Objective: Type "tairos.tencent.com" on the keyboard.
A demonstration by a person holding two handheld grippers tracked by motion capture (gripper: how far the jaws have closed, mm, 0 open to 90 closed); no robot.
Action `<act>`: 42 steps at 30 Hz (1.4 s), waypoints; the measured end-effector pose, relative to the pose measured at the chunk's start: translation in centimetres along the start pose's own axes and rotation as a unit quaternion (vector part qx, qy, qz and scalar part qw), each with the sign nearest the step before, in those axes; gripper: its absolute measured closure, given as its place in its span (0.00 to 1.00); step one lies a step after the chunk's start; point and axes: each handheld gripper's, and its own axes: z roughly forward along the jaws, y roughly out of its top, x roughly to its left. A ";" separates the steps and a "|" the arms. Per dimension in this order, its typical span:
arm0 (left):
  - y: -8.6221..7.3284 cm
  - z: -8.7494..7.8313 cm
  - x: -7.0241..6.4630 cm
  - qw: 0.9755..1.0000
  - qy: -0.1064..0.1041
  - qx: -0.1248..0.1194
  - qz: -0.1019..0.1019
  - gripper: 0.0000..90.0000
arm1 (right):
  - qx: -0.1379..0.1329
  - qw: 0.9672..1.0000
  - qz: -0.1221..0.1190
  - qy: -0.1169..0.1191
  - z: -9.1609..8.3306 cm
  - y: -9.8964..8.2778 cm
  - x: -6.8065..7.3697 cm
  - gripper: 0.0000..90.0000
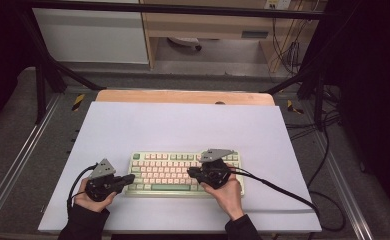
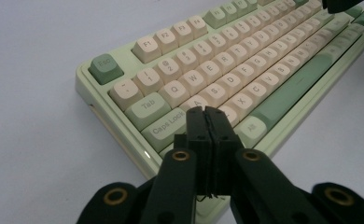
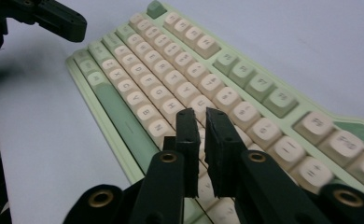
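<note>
Keyboard (image 1: 183,172): green and cream, lying flat on the white table sheet (image 1: 183,125), near the person's edge and roughly centred.
Left gripper (image 2: 207,111): jaws pressed together with nothing between them, tips over the keys by Caps Lock (contact not clear).
Right gripper (image 3: 201,114): jaws a narrow slit apart, empty, poised above the right-hand letter keys.
Progress: looks like key pressing in mid-course; no sign of which keys are done, so the remainder cannot be judged.
</note>
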 end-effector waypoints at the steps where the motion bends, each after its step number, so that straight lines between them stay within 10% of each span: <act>1: 0.0 0.0 0.0 1.000 -0.001 0.001 0.000 0.96 | -0.001 1.000 0.003 -0.002 -0.3 -0.1 -0.2 0.87; 21: -0.9 -1.1 1.5 1.000 0.008 0.013 -0.001 0.34 | -0.024 0.995 0.062 -0.068 -7.3 -5.1 -5.7 0.17; 31: -1.6 -1.2 1.8 1.000 0.015 0.025 0.000 0.10 | -0.016 0.994 0.085 -0.067 -8.5 -8.4 -7.2 0.05; 42: -2.3 -1.2 2.0 0.999 0.015 0.028 -0.005 0.08 | -0.014 0.993 0.102 -0.060 -9.3 -10.8 -7.8 0.00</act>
